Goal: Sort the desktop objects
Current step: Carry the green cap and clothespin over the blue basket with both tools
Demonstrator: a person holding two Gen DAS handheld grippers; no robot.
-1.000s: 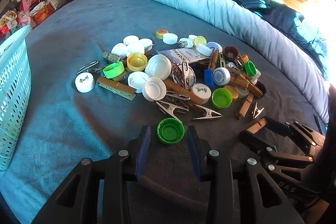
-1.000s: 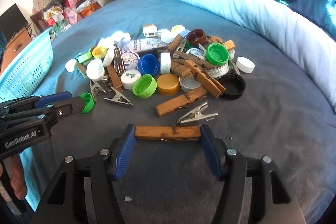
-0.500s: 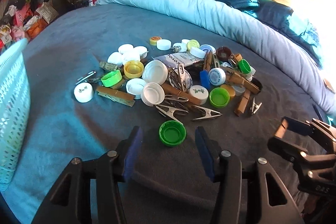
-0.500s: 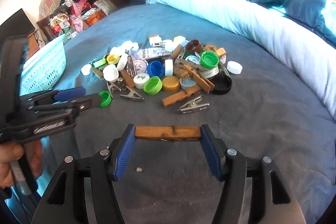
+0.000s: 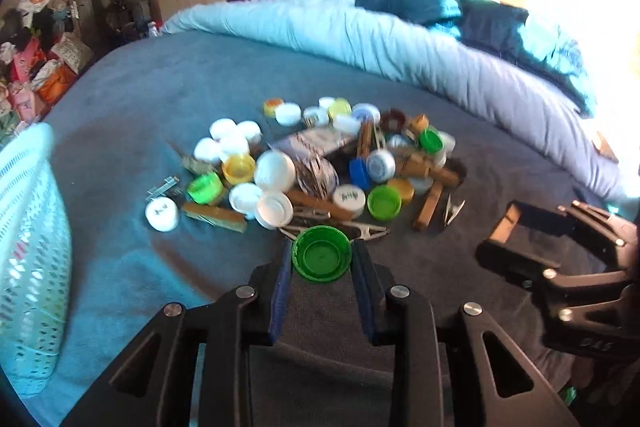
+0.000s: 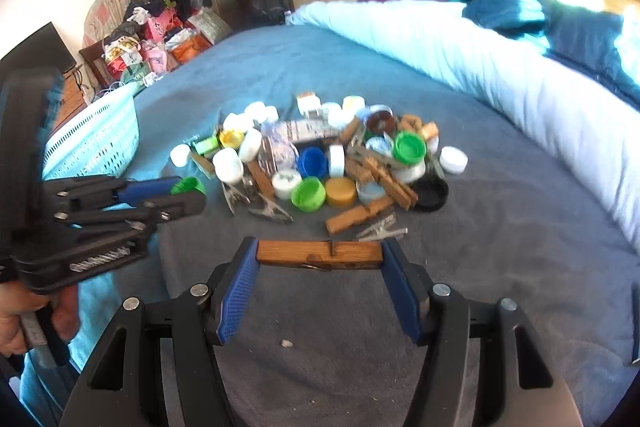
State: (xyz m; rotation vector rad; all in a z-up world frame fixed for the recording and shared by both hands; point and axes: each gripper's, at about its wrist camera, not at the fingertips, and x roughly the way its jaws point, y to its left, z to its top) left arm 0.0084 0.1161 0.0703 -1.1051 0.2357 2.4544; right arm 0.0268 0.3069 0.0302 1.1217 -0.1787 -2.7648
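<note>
Left wrist view: the left gripper (image 5: 321,261) has the green cap (image 5: 321,253) between its jaws, which are closing; both pads meet the rim, open side up, so the cap reads as gripped by its diameter — the firmest hold on a round part. The cap sits just nearer than the pile of caps and clothespins (image 5: 320,163). The mesh basket (image 5: 28,247) stands far left of the pile, with bare blanket between: a free path, judged. The rolled duvet (image 5: 400,43) bounds the far side of the pile.

Right wrist view: the right gripper (image 6: 319,259) clamps a wooden clothespin (image 6: 319,256) end to end, crosswise, just nearer than the pile (image 6: 320,159). The left gripper (image 6: 176,193) is left of the pile — keep the two apart. The basket (image 6: 96,139) lies beyond it.
</note>
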